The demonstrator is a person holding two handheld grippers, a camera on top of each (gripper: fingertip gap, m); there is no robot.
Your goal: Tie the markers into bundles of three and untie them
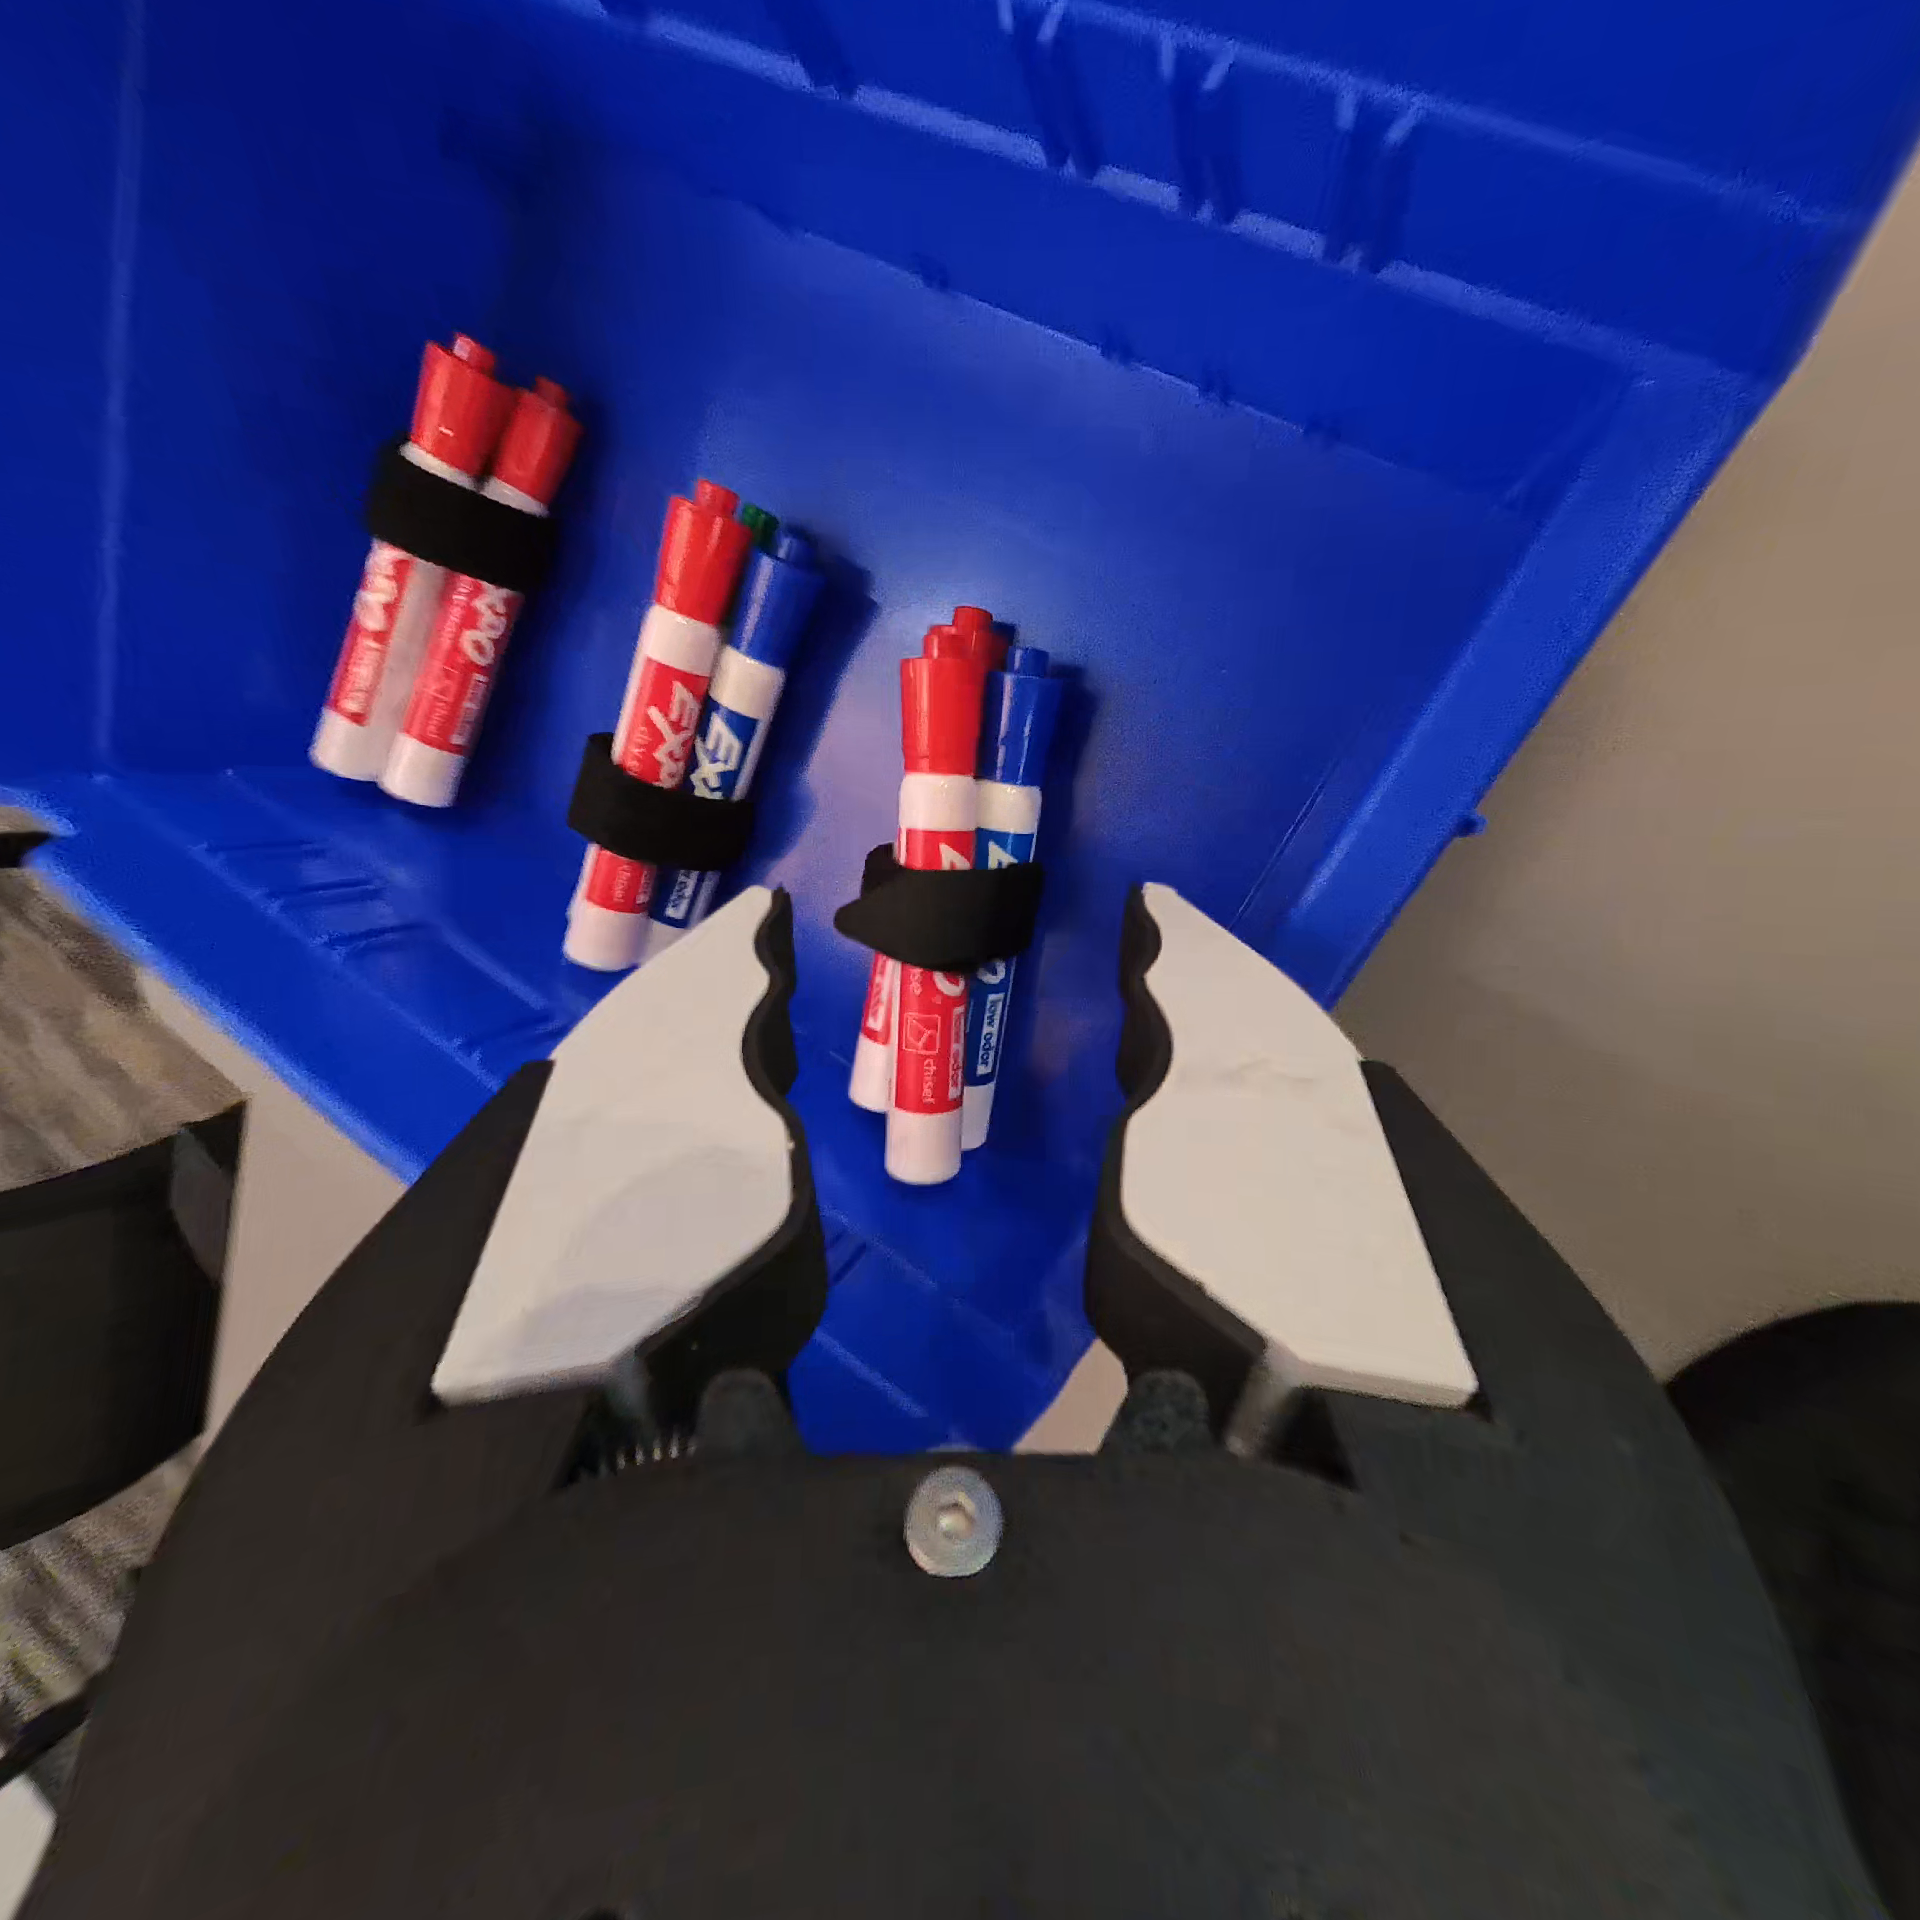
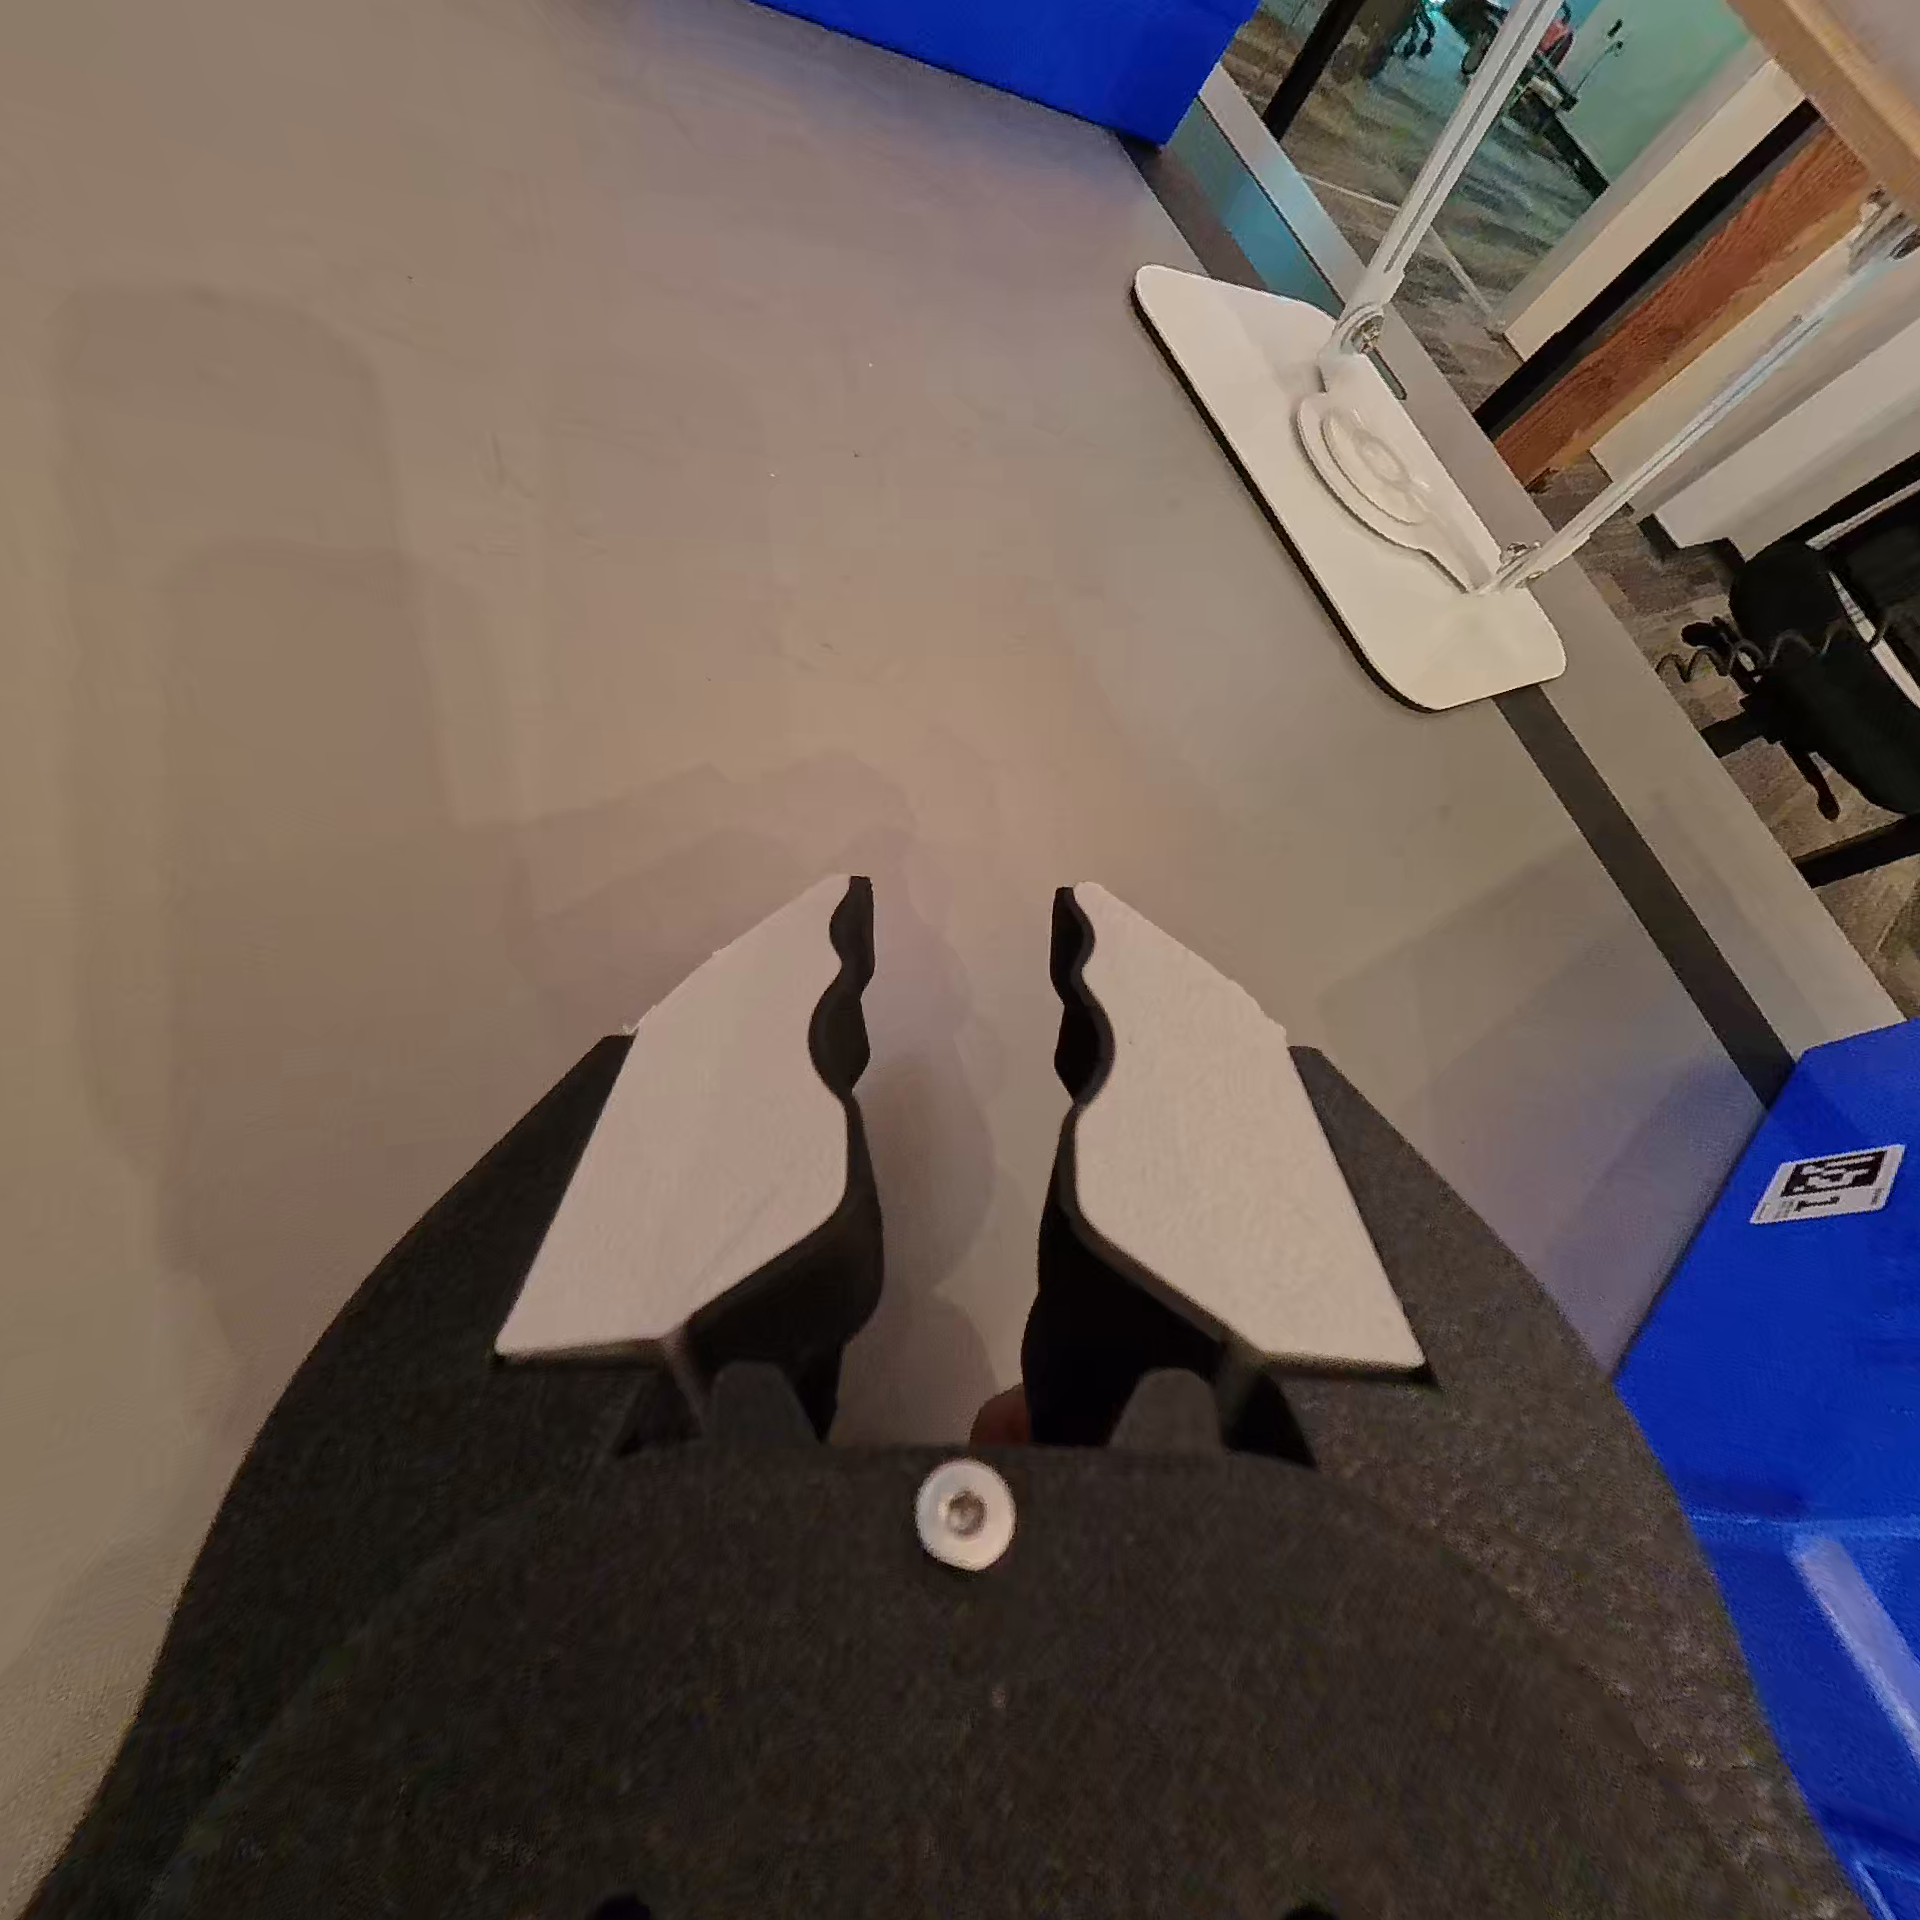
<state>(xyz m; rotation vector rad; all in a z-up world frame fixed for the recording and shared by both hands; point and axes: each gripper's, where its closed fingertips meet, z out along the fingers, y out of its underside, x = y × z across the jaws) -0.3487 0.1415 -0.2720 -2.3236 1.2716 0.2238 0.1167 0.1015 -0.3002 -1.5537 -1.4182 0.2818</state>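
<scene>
Three marker bundles (image 1: 951, 883) lay in the blue bin (image 1: 1143, 364), each cinched by a black strap (image 1: 940, 906); left gripper (image 1: 956, 904) gaped empty over the nearest; right gripper (image 2: 961, 899) hung open above the table (image 2: 520, 520); they looked light, stiff and slick, so I'd pinch the soft strap.

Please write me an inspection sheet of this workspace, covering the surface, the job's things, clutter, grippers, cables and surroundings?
Surface: grey tabletop, bare ahead of the right gripper.
Job's things: three marker bundles, each wrapped in a black strap, lie in the blue bin: the red bundle, the middle bundle, the near bundle.
Clutter: white stand base at the table edge; blue box with a sticker.
Grippers: left gripper open above the near bundle; right gripper open, empty.
Cables: nothing seen.
Surroundings: office floor, black chair.
</scene>
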